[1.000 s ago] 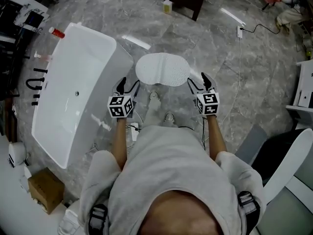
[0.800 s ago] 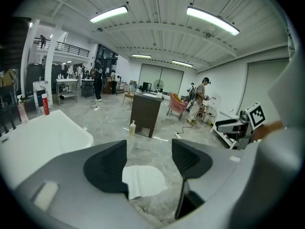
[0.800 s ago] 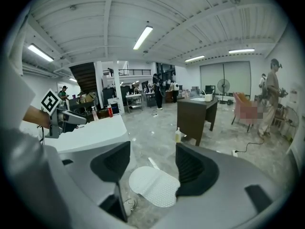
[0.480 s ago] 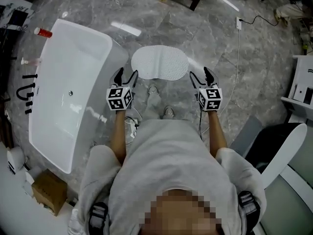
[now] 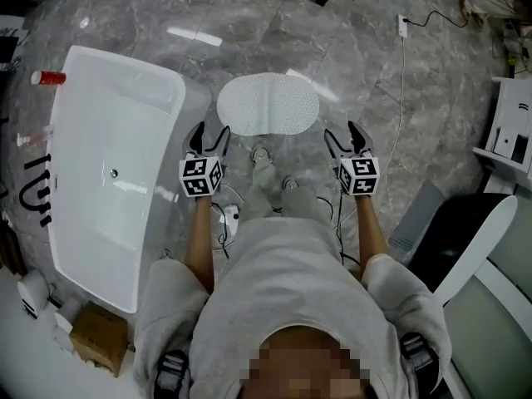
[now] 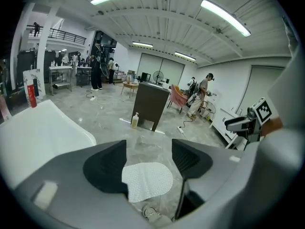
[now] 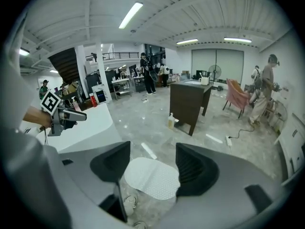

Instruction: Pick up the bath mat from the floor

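In the head view, the person stands on a grey marble floor (image 5: pixel 391 98) and holds both grippers out in front of the body. The left gripper (image 5: pixel 209 135) and the right gripper (image 5: pixel 343 135) are at the same height and well apart from each other. The white oval bath mat (image 5: pixel 268 104) lies flat on the floor, ahead of the fingers and between the two grippers, and neither gripper touches it. A white bathtub (image 5: pixel 108 165) stands to the outer side of the left fingers. The person's shoes (image 5: pixel 261 153) are between the two grippers, just behind the mat.

In the left gripper view, the two dark fingers (image 6: pixel 107 168) stand apart and there is nothing between them. The bath mat (image 6: pixel 147 181) shows through the gap, far below the fingers on the floor. Beyond the fingers stands a dark cabinet (image 6: pixel 150 104), with a small bottle (image 6: pixel 135 120) on the floor beside it.

In the right gripper view, the fingers (image 7: pixel 195 168) are also spread open and grip nothing. The bath mat (image 7: pixel 152 178) shows low in the gap between them, flat on the floor. The same cabinet (image 7: pixel 190 101) and bottle (image 7: pixel 170 121) are further ahead of the fingers.
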A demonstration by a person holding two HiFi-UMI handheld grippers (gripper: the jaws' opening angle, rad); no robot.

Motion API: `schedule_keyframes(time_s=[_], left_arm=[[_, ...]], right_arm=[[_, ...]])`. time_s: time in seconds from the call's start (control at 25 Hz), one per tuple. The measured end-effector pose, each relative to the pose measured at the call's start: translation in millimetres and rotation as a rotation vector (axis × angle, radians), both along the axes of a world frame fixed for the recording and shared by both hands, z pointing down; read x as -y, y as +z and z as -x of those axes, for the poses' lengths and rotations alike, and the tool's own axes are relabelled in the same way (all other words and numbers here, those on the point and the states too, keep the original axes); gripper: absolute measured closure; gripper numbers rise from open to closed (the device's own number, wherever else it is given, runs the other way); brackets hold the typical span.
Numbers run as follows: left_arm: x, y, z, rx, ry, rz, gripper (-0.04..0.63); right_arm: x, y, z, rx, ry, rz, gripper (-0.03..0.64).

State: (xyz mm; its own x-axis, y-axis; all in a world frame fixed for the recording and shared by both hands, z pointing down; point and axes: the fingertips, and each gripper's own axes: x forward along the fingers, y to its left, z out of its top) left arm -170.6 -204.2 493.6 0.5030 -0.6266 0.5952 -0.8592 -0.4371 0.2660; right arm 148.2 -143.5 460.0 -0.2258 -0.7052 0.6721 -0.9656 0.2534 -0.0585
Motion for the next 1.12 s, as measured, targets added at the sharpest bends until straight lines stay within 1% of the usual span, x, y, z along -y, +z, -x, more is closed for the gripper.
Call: schedule_keyframes(time_s=[0.2, 0.32, 0.44, 0.6, 0.76, 0.92, 1.12], left_arm=[[21, 42, 7, -0.013, -0.027, 0.032, 0.296], [13, 79, 13, -0.003, -0.022, 0.07, 0.296], [4, 121, 15, 0.016, -0.01, 0.103, 0.296], [-15, 175, 16, 0.04, -0.015, 0.154, 0.296], [-18, 217, 12, 0.045, -0.039, 0.155, 0.296], [-31, 292, 5, 0.071, -0.052, 0.166, 0.296], [-48, 389, 3, 0.09, -0.089, 0.174, 0.296]], right_arm=[[1, 46, -3, -0.009, 0.006, 0.08, 0.311], [-5, 81, 1, -0.005, 0.008, 0.128, 0.311], [-6, 119, -3, 0.003, 0.018, 0.153, 0.31], [-12, 170, -13, 0.009, 0.031, 0.184, 0.31], [-20, 224, -32, 0.02, 0.073, 0.19, 0.31], [-41, 296, -52, 0.037, 0.114, 0.201, 0.31], [-61, 395, -65, 0.067, 0.13, 0.207, 0.31]])
